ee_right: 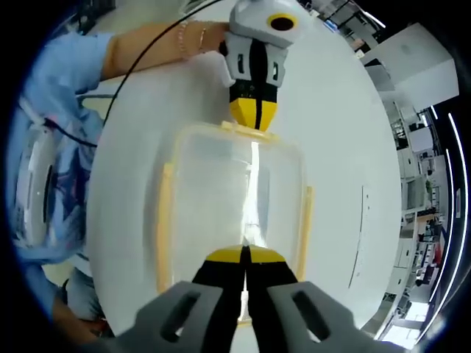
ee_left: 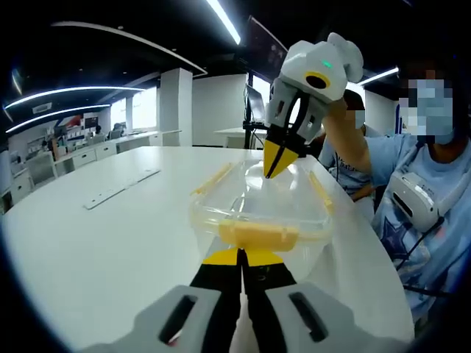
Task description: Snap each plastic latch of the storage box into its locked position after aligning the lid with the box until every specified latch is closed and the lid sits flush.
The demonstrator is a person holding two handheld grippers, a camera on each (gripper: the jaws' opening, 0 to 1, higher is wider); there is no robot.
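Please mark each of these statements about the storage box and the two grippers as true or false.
1. The storage box is clear with yellow latches. True.
2. The box stands on a white table. True.
3. The left gripper has its jaws spread wide apart. False: its jaws are closed together, their tips at the end latch nearest it.
4. The right gripper rests on the table beside the box. False: it points down onto the lid from above.
5. The box is full of dark objects. False: nothing dark shows inside; the table shows through the clear plastic.
6. The two grippers work at opposite ends of the box. True.
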